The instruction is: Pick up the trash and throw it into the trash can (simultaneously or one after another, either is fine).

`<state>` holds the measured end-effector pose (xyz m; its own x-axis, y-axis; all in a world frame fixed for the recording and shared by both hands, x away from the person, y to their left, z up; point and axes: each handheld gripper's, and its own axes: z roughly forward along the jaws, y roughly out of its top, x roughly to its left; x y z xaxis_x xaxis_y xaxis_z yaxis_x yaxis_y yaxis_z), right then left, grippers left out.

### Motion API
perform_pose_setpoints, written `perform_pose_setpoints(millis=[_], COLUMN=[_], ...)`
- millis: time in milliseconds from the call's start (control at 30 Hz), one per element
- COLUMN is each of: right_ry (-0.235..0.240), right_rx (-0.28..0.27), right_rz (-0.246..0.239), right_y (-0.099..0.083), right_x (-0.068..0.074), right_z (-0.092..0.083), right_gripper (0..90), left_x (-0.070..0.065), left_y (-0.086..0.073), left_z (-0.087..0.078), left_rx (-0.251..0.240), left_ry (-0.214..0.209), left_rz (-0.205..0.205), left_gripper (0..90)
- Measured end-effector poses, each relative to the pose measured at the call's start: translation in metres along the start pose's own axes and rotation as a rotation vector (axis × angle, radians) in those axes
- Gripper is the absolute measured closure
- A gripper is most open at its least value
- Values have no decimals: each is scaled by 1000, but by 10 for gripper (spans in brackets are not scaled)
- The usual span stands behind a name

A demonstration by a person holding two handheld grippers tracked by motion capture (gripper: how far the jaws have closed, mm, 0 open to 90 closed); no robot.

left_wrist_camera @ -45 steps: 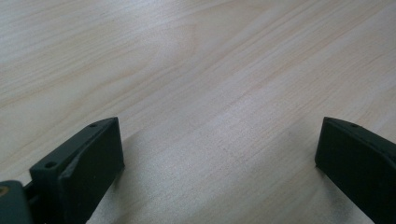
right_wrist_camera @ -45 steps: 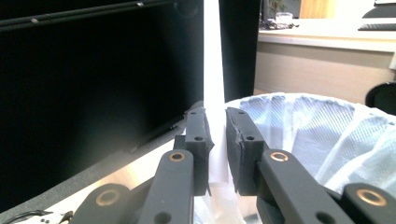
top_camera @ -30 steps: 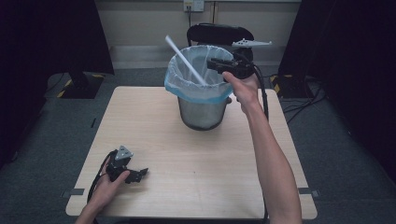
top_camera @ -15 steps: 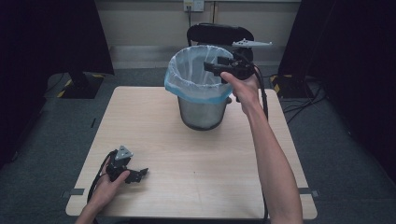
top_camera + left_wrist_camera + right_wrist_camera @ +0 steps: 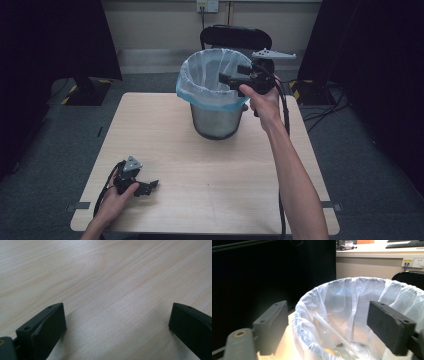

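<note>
A metal mesh bin (image 5: 216, 120) lined with a pale blue bag (image 5: 300, 315) stands at the far middle of the wooden table (image 5: 210, 170). My right gripper (image 5: 229, 76) hovers over its right rim, held level and pointing left. Its jaws have just been opening and stand open with nothing between them (image 5: 329, 317). A long white stick (image 5: 334, 333) lies slanted inside the bag, above some yellowish scraps (image 5: 332, 352). My left gripper (image 5: 147, 187) rests on the table near the front left corner, open, with bare wood (image 5: 100, 270) between its jaws (image 5: 117, 315).
A black chair (image 5: 235, 36) stands behind the bin, off the table's far edge. Dark curtains flank both sides of the room, and a wall socket (image 5: 412, 262) sits on the back wall. Cables trail from both grippers.
The white stick, held up over the bin by my right gripper a second ago, has dropped into the bag. The right jaws have opened. My left gripper has not moved.
</note>
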<state>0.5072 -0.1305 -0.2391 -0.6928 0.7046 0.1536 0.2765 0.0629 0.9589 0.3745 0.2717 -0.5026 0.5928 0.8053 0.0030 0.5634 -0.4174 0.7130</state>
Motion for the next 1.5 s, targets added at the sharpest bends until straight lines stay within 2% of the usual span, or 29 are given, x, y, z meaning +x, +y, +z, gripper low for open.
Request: perform_pose_setpoints(millis=[300,500,700,900,1067,1233,1500], right_ry=[25,11,9,0,-20,-36,-53], right_rx=[-3,27,24,12,49,81,86], right_rz=[-51,-74,-71,-79,-94,-87,-62], right_y=[-5,-13,-23,-31,-44,-60,-82], right_x=[16,20,20,24,27,26,25], right_z=[-17,-25,-35,-52,-61,-68,-78], right_gripper=[234,229,222,216,188,163,154], left_x=[0,0,0,0,0,0,0], left_y=[0,0,0,0,0,0,0], left_z=[0,0,0,0,0,0,0], left_rx=[0,0,0,0,0,0,0], left_ry=[0,0,0,0,0,0,0], left_rz=[0,0,0,1,0,0,-1], left_gripper=[6,6,6,6,6,6,6])
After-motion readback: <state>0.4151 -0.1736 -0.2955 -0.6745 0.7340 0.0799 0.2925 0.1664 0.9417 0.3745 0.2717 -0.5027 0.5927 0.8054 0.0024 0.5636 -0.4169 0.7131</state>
